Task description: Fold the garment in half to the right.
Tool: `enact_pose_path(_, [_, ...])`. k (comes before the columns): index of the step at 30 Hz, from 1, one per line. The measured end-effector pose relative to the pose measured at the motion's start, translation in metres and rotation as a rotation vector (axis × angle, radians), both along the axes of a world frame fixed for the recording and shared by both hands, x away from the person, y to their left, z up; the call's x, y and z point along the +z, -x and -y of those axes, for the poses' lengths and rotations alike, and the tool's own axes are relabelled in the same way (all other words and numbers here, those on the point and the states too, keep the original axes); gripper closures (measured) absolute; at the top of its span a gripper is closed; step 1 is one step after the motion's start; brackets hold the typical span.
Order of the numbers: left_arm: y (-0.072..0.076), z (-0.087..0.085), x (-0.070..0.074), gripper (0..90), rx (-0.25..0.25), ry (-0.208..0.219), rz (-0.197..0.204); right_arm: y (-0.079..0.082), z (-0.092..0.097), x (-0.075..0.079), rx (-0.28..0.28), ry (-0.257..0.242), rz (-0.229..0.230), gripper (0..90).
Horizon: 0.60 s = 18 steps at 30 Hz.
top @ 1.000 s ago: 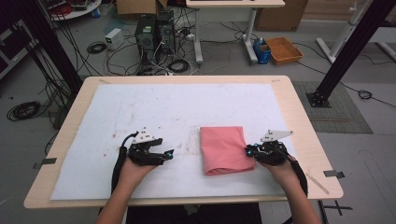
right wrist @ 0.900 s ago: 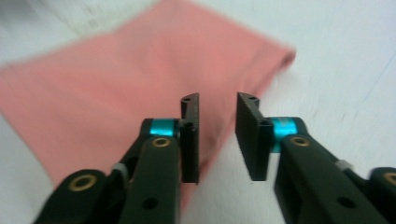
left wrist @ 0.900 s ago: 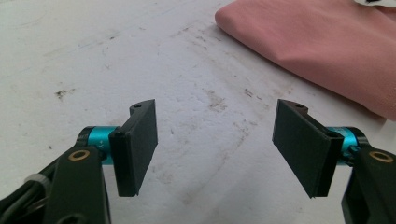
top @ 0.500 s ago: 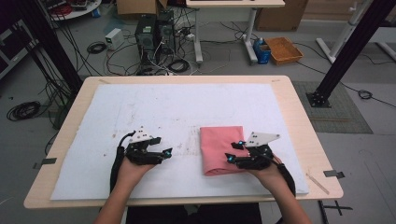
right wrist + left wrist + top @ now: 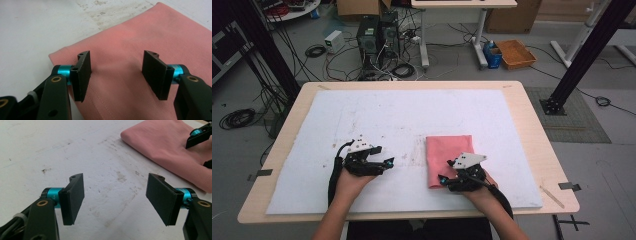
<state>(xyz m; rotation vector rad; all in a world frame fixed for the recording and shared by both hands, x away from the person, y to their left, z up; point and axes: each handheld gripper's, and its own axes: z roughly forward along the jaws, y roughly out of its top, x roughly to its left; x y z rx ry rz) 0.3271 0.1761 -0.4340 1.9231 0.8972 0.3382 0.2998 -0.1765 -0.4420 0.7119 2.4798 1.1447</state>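
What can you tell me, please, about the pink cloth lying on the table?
The pink cloth is a soft woven fabric, folded into a flat rectangle, with a stitched hem visible in the right gripper view. It lies on the white mat, right of centre, towards the person's side. The right gripper sits over its near end with fingers apart, having just opened, gripping nothing. The left gripper stays clear of it.

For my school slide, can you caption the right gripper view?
Open right gripper poised over the folded pink cloth on the white mat.
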Motion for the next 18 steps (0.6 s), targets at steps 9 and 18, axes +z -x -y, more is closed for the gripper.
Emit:
enact_pose_path(9, [-0.002,-0.003,0.0,31.0,0.008,0.007,-0.003,-0.02,0.044,0.031,-0.106,-0.057,-0.046,37.7])
enact_pose_path(18, [-0.003,-0.003,0.0,31.0,0.012,0.008,-0.004,-0.086,0.089,0.026,-0.291,-0.137,-0.081,44.8])
